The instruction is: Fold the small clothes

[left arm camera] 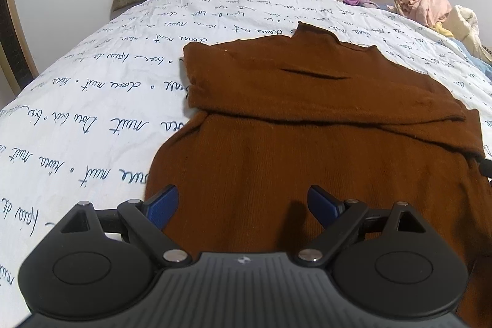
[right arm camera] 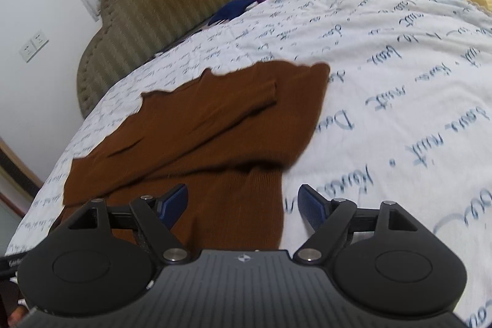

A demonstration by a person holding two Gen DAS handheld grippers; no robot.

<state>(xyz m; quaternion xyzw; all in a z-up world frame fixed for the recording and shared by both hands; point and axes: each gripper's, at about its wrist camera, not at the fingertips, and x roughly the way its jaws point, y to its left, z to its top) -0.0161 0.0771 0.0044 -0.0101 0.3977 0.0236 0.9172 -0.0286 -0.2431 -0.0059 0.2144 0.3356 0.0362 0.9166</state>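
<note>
Brown sweater (left arm camera: 307, 125) flat on bed (left arm camera: 92, 100), 1 sleeve folded across chest. Left gripper (left arm camera: 243, 205) and right gripper (right arm camera: 243, 203) over hem, jaws apart, holding nothing.

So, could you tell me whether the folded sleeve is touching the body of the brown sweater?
Touching. The left wrist view shows the sleeve lying flat across the brown sweater, with no gap along its lower edge.
</note>
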